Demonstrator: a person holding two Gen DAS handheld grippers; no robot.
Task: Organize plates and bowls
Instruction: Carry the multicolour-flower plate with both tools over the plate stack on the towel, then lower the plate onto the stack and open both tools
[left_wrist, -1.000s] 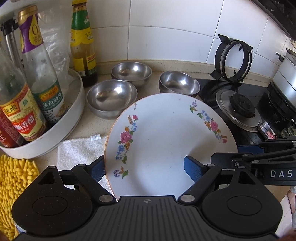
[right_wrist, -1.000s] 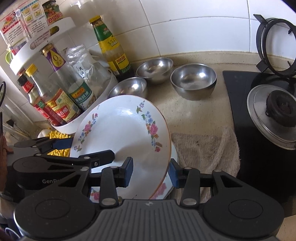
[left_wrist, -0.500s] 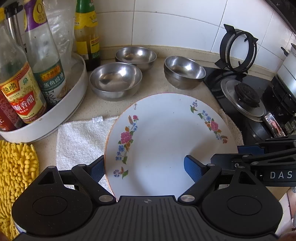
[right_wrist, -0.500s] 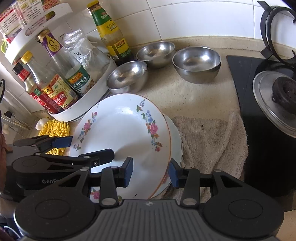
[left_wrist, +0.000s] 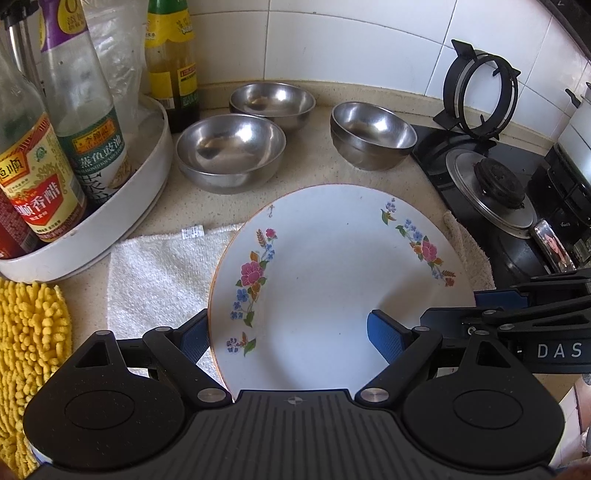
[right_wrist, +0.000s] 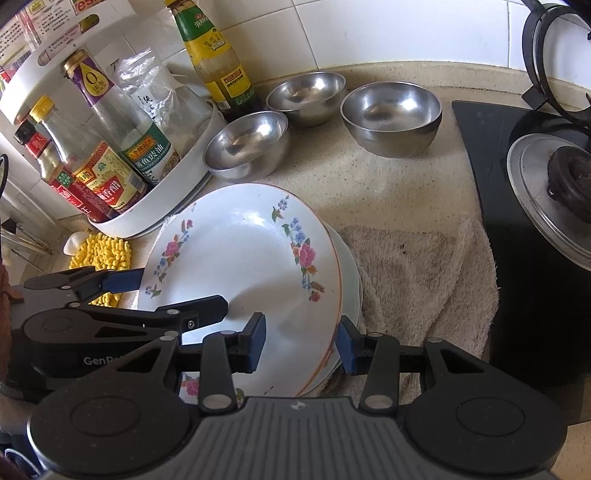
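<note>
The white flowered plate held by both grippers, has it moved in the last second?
Yes. The white flowered plate has come down toward the counter: in the left wrist view its far rim overlapped the steel bowls before, and now sits clear below them.

The floral plate (right_wrist: 236, 266) hides most of the lower plates (right_wrist: 351, 273); the bottles (left_wrist: 33, 177) at ten o'clock are cropped.

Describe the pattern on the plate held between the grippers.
White round plate: pink and blue flower sprays, thin orange-brown rim line. Clearest in the left wrist view.
</note>
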